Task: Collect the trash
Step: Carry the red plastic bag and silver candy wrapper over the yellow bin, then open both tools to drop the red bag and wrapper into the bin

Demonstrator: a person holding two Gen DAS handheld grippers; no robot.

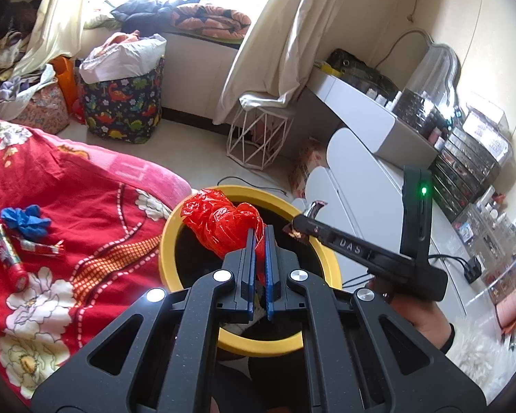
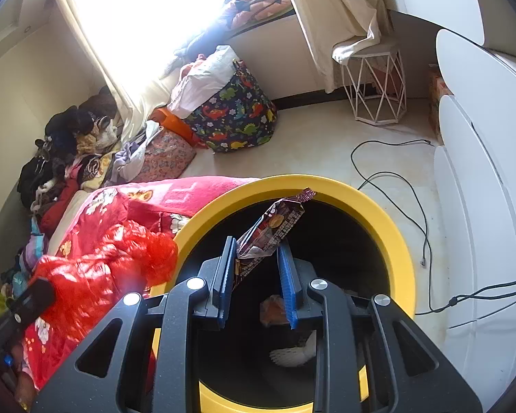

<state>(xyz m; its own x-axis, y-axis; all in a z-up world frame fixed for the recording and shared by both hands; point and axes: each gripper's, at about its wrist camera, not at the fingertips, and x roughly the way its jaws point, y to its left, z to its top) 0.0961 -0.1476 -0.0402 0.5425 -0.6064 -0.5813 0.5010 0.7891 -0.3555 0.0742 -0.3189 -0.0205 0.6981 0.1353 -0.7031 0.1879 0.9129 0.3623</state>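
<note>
You're hanging both pieces over the yellow bin point(image 2: 388, 237) so they'll drop straight in: left gripper point(image 1: 258, 237) fingers pressing together on the red plastic bag point(image 1: 220, 223) above its rim, right gripper point(image 2: 254, 251) fingers pinching the snack wrapper point(image 2: 275, 227) over its opening.
</note>
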